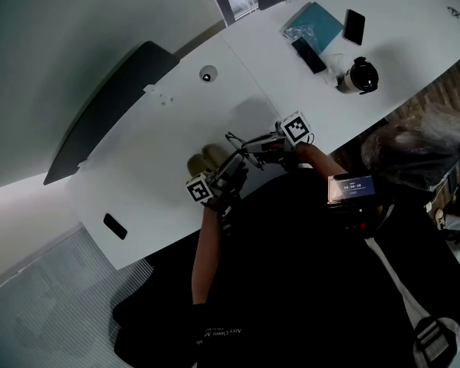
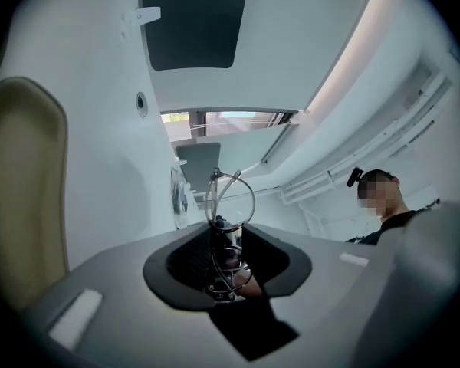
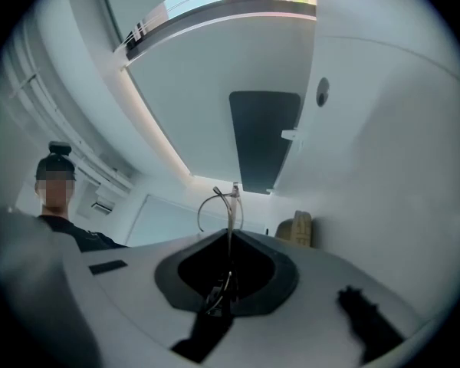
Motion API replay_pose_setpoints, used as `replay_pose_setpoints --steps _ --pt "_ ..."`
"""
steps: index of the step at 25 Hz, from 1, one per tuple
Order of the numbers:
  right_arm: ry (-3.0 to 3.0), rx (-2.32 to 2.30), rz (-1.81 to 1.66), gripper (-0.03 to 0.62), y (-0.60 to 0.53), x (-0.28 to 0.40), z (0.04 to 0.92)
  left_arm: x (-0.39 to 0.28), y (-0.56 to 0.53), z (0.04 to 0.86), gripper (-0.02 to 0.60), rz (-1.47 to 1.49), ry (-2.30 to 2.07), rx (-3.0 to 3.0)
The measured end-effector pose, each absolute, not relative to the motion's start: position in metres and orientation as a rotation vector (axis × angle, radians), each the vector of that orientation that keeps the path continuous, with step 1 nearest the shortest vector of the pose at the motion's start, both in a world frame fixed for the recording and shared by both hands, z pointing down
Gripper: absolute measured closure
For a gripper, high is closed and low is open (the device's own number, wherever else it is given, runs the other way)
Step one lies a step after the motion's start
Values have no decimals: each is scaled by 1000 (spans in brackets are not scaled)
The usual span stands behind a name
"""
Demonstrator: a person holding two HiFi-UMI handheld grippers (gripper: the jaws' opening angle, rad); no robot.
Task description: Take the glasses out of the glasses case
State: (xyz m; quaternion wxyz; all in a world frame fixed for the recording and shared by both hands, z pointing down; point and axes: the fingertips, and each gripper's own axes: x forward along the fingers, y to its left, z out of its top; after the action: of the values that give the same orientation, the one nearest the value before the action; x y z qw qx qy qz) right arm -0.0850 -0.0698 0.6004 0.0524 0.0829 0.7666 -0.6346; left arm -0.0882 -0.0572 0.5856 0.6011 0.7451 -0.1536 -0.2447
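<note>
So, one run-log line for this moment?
glasses: out of glasses case | left hand-held gripper: open around glasses | right hand-held gripper: shut on glasses | glasses case: on table

Wire glasses (image 2: 231, 205) aloft, beige case (image 1: 205, 160) nearby

Well beyond my fingers (image 2: 107, 282), I see a teal pouch (image 1: 313, 21), 1 black phone (image 1: 354, 27) and a lidded cup (image 1: 359, 75).

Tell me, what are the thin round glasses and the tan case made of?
Thin round glasses: probably metal, since the rims are slim, glinting wire. Tan case: smooth and matte, maybe leather or plastic; the look leaves it open.
</note>
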Motion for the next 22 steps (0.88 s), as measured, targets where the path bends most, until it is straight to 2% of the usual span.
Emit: replay_pose_setpoints --steps 1,2,3,12,16,20,22 --pt "2374 240 -1903 572 -70 -86 602 -89 -57 586 464 -561 -364 1732" --pt "2411 226 -1883 572 -70 -87 605 -88 -57 588 546 -554 -370 1737" --pt "2439 213 -1872 572 -70 -87 606 -88 -57 588 554 -547 -375 1740" --pt "2510 142 -1843 569 -74 -85 611 -89 -60 600 563 -524 -439 1728" --pt "2376 171 -1955 505 -74 -78 616 -97 -60 607 566 -533 -501 1712" --pt "2471 -54 -2002 504 -83 -65 646 -110 -63 621 567 -497 -588 1688" --pt "2598 -225 -1949 505 -93 -58 660 -111 -63 632 566 -376 -646 1698"
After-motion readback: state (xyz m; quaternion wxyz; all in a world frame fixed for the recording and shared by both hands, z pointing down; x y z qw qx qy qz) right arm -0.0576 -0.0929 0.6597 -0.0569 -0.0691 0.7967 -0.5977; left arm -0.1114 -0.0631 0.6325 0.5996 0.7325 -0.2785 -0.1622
